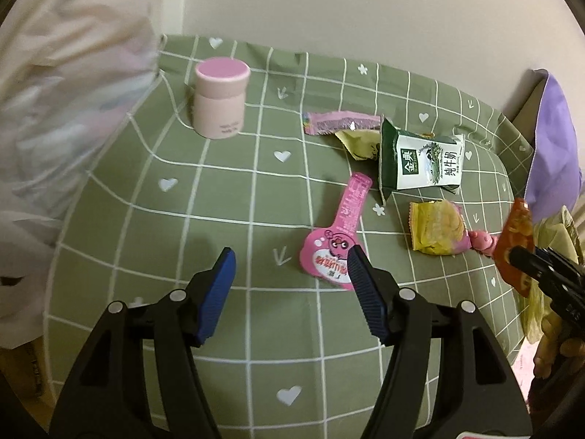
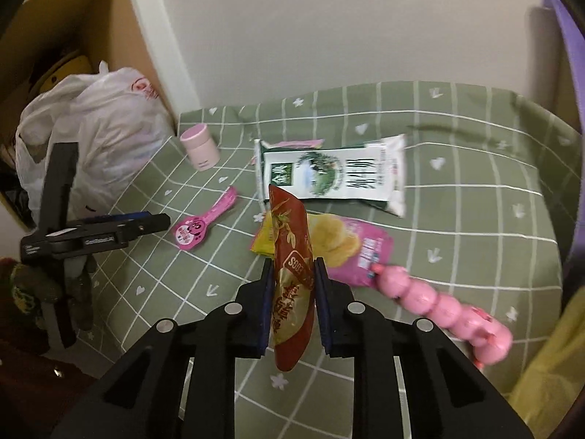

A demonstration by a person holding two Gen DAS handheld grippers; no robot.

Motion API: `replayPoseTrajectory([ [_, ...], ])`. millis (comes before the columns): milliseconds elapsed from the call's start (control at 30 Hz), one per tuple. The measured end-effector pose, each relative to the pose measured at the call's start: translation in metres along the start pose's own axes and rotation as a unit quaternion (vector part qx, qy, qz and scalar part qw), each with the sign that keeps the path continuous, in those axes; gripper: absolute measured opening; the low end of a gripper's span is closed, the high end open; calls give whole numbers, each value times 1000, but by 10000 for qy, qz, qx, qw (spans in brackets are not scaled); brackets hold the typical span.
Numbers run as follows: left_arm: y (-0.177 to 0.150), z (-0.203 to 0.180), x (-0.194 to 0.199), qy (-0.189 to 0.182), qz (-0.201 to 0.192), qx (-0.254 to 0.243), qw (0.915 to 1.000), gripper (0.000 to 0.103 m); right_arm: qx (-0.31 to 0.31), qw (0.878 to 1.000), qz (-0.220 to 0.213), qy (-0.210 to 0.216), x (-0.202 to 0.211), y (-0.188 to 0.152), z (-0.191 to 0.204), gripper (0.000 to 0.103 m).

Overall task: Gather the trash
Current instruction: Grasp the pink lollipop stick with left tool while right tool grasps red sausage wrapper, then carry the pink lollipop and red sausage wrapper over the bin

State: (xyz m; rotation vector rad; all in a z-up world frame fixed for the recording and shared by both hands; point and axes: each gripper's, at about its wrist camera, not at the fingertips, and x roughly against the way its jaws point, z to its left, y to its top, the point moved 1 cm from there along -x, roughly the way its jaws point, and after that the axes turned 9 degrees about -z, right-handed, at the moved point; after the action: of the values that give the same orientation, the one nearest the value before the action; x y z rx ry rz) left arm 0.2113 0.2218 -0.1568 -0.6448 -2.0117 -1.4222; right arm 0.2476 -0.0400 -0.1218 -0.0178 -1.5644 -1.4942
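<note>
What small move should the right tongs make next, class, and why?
Probably carry the red wrapper left to the white plastic bag. The right tongs are already shut on it and it is off the cloth, while the bag sits beside the table. The left tongs are open near the pink wrapper.

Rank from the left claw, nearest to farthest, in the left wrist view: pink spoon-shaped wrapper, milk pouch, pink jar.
1. pink spoon-shaped wrapper: right by the left claw, its round end at the claw's right fingertip.
2. milk pouch: farther back, to the right.
3. pink jar: far back left, beside the white plastic bag.
</note>
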Motion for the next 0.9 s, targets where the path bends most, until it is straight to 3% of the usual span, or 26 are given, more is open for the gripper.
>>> replayPoseTrajectory([
  [200,-3,-16,-20,-171,244,-194,9994,53,-205,9996,-22,-186,15,-10,-14,21],
  [333,-6,-30,-31,-46,266,-507,9984,39,-299,9990,-1,-328,21,-16,-21,21],
  [467,-6,-37,-38,-9,297,-589,9978,18,-364,9981,11,-496,30,-24,-27,21],
  [533,-5,-40,-37,-153,284,-540,9980,14,-426,9975,9,-556,34,-27,-30,21],
  [900,13,-89,5,-652,-580,-1117,9899,14,-505,9963,-45,-694,45,-32,-34,21],
])
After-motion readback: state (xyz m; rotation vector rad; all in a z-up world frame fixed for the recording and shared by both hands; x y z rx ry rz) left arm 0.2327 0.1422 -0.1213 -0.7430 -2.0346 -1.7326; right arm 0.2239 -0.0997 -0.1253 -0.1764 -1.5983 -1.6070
